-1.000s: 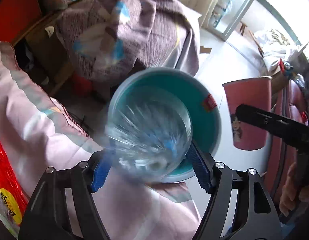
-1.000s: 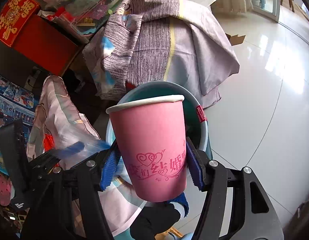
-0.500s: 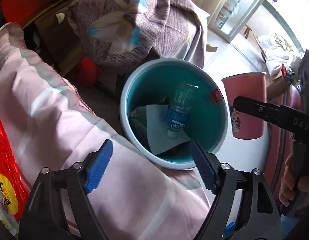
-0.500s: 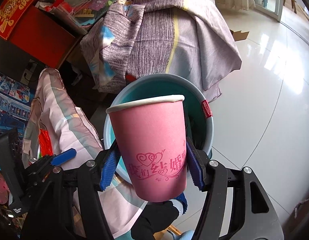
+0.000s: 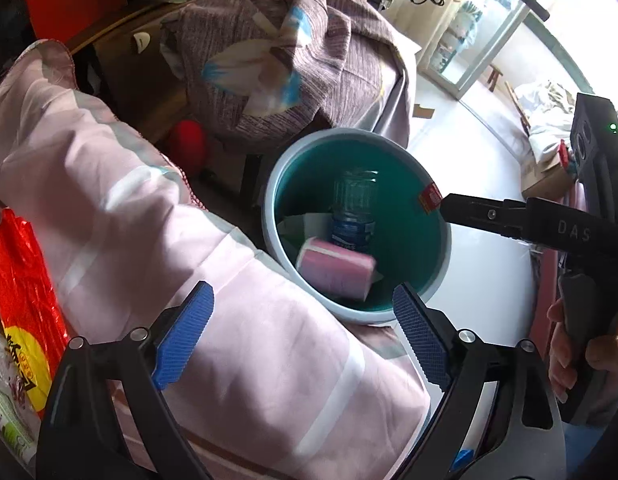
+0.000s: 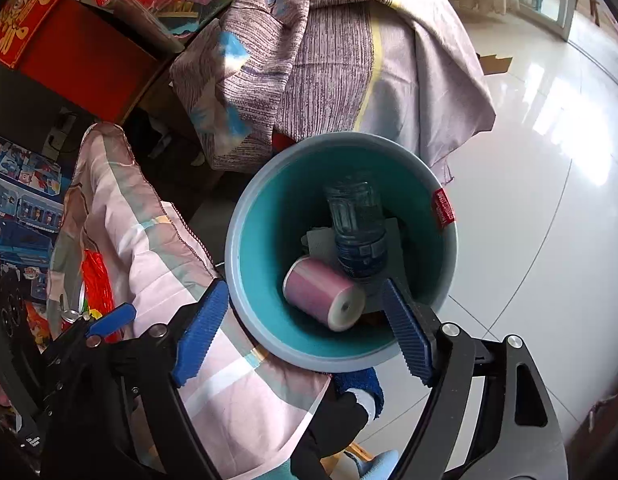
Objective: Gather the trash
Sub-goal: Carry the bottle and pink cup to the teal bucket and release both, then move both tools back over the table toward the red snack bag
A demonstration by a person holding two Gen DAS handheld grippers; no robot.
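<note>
Left wrist view
- Left gripper (image 5: 303, 336): released, blue pads spread wide with nothing between them, held over a pink striped quilt (image 5: 157, 280).
- Bin (image 5: 445, 256): pale-rimmed bucket with a teal inside, just ahead of the fingertips and a little toward the right finger; a red tag sits on its far rim.
- Pink paper cup (image 5: 335, 270): lying on its side inside the bin, at the part nearest the tongs; its outline is smeared, so it may be caught in motion.
- Clear plastic bottle (image 5: 355, 208): in the bin beyond the cup, blue label toward the cup.
- White paper (image 5: 309, 222): flat on the bin's bottom, under the cup and bottle.
- Right gripper (image 5: 521, 218): one black finger reaches in from the right, its tip over the bin's right rim.
- Red bag (image 5: 25, 300): left of the left finger, at the quilt's edge.

Right wrist view
- Right gripper (image 6: 305, 328): let go, pads wide apart and bare, poised above the near rim of the bin (image 6: 237, 216).
- Pink paper cup (image 6: 323, 294): inside the bin between and just ahead of the fingertips, on its side with its white base turned toward the right finger.
- Clear plastic bottle (image 6: 359, 228): beyond the cup, touching it and leaning against the bin's far wall.
- Purple striped cloth (image 6: 329, 52): draped over furniture beyond the bin.
- White tiled floor (image 6: 549, 220): right of the right finger.
</note>
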